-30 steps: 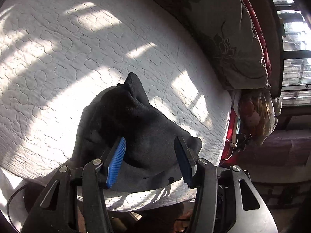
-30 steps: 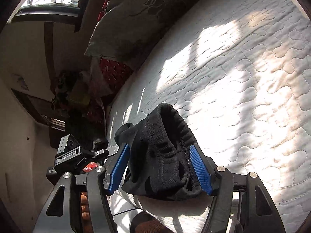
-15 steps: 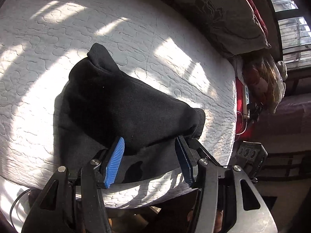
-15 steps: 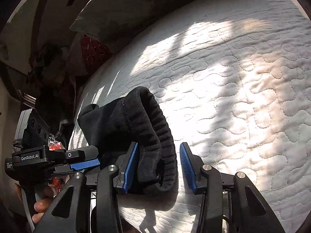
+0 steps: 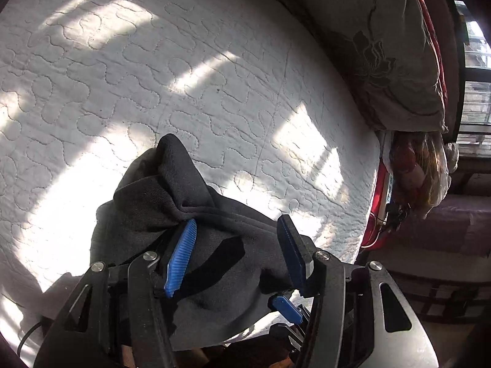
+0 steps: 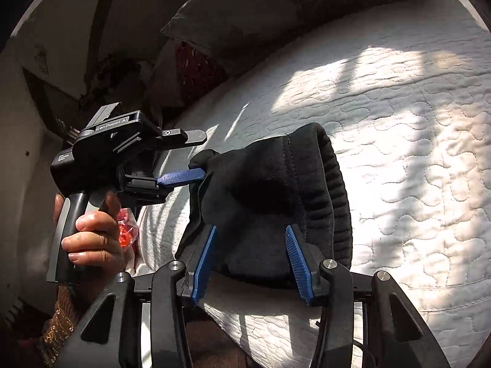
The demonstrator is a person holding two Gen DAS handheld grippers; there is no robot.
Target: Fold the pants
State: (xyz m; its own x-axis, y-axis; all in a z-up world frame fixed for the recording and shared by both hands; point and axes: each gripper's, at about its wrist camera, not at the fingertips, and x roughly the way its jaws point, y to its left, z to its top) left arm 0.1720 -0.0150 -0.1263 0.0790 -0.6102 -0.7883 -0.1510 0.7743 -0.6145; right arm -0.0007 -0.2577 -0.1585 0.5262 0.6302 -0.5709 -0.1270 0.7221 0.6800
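The black pants (image 5: 190, 233) lie bunched near the edge of the white quilted mattress (image 5: 153, 70), with the ribbed waistband (image 6: 334, 184) turned up on the right side. The left gripper (image 5: 236, 254) has its blue fingers (image 5: 181, 257) spread wide – the fabric sits between them, but it is not pinched. The right gripper (image 6: 253, 263) also stands wide open around the waistband end, its fingers (image 6: 204, 263) on both sides of the cloth. A hand (image 6: 92, 239) holds the left gripper's handle. A floral pillow (image 5: 383, 46) rests at the far side of the bed.
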